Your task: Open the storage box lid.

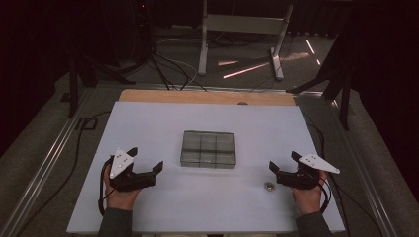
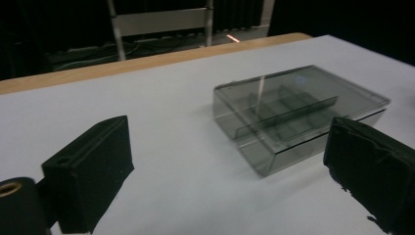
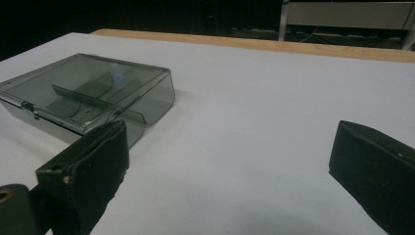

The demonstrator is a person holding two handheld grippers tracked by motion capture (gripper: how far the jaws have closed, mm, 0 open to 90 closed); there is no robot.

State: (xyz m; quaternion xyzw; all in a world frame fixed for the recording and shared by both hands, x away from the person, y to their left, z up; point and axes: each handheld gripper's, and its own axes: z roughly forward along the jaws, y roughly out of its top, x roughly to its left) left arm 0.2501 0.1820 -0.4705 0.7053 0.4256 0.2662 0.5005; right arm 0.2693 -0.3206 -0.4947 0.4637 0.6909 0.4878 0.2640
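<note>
A lidded clear compartment box (image 1: 208, 149) sits mid-tabletop (image 1: 148, 123), its cells apparently bare. Left hand-held gripper (image 1: 147, 160) and right hand-held gripper (image 1: 282, 162) flank it, both released

- L gripper (image 1: 146, 159): black body, grey three-cornered plate w/ small screws, black cable.
- R gripper (image 1: 282, 164): same build.
- Sleeves (image 1: 115, 223): dark grey.

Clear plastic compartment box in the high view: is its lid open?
No, the clear plastic compartment box lies flat on the white table with its lid closed over the dividers.
</note>
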